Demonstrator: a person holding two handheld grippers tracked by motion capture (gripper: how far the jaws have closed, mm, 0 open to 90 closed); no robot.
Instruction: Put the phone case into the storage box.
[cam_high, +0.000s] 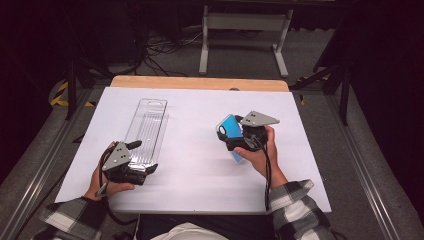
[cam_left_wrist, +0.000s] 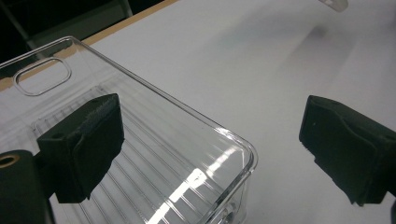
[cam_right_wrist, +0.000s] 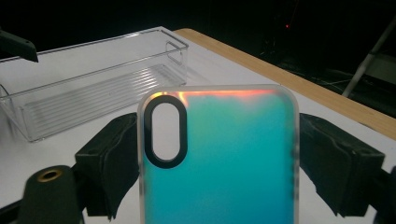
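Your right tongs (cam_right_wrist: 205, 163) pinch the blue phone case (cam_right_wrist: 219, 163) by its sides, held above the white worktop (cam_high: 200, 165). Your left tongs (cam_left_wrist: 210, 149) are spread, straddling the near corner of the clear tray (cam_high: 146, 131), well apart from the case.

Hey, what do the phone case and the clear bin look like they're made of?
The phone case looks like plastic or soft rubbery material: a blue-green iridescent back that flashes orange at the top, a frosted translucent rim, and a glossy black ring around the camera cutout. The bin looks like hard clear plastic, glossy: the white table cover shows through it, with bright glints on its ribbed floor.
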